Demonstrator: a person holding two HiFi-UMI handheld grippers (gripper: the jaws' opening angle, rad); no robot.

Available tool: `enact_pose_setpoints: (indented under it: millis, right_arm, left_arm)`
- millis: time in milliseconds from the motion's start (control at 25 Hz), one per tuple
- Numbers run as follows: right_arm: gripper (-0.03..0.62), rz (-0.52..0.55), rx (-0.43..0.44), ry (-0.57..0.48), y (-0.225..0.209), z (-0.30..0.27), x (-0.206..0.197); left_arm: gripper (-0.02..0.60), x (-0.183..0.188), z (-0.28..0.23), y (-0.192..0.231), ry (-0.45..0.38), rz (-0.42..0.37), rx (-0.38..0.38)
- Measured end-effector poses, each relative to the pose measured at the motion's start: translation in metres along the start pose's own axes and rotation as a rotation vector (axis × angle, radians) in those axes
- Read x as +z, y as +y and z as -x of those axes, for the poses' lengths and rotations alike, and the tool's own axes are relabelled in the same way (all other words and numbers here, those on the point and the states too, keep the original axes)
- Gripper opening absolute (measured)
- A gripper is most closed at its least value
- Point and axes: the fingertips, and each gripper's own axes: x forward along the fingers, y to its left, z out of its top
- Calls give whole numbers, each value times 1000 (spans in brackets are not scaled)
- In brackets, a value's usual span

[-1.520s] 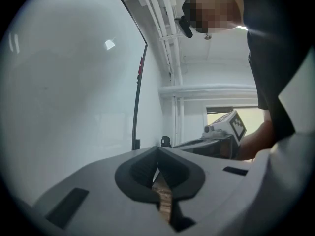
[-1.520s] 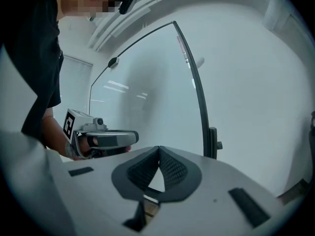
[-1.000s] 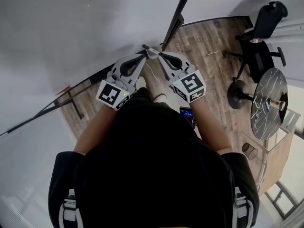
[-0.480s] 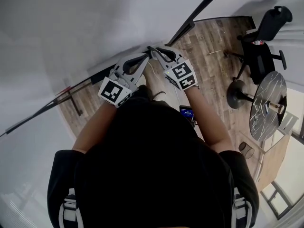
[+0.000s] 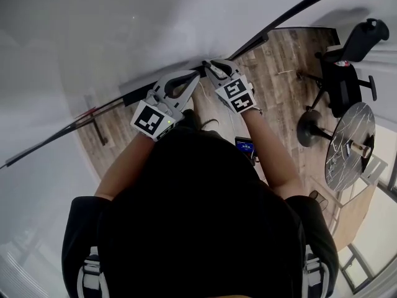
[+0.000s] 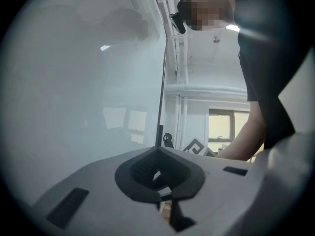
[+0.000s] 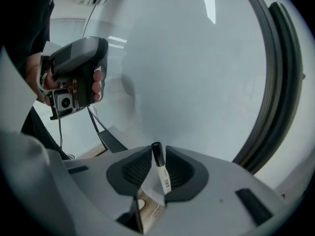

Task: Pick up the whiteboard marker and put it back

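Observation:
The whiteboard marker point(image 7: 160, 173), white with a black cap, stands between the pads of my right gripper point(image 7: 157, 150). It leans on the right pad with a gap on its left side, and the jaws are opening. In the head view the right gripper point(image 5: 211, 67) points down at the whiteboard's lower rail point(image 5: 155, 87). My left gripper point(image 5: 197, 78) is just left of it, level, its tips together with nothing in them point(image 6: 158, 149). The whiteboard point(image 5: 93, 36) fills the area ahead.
A black office chair point(image 5: 350, 61) and a round dark table point(image 5: 350, 144) stand on the wood floor point(image 5: 279, 79) at the right. The whiteboard's stand leg point(image 5: 93, 129) runs along the floor at the left. The hand holding the left gripper point(image 7: 74, 77) shows in the right gripper view.
The right gripper has come down and leftward to the whiteboard's lower rail, close beside the left gripper's tips. The left gripper has hardly moved.

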Motion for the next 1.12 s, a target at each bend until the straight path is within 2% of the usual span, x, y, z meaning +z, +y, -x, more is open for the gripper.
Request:
enact_pose_setpoints:
  millis: [280, 600, 800, 1120]
  right_arm:
    - [92, 55, -4, 55, 2, -18, -7]
    - [77, 71, -3, 69, 1, -22, -10]
    - [63, 96, 2, 56, 4, -20, -9]
    - [63, 75, -7, -2, 1, -4, 1]
  left_arm:
    - [3, -4, 6, 7, 3, 9, 10]
    - [3, 0, 6, 8, 0, 4, 19]
    - [3, -1, 8, 8, 3, -1, 24]
    - [3, 4, 6, 2, 5, -15, 14]
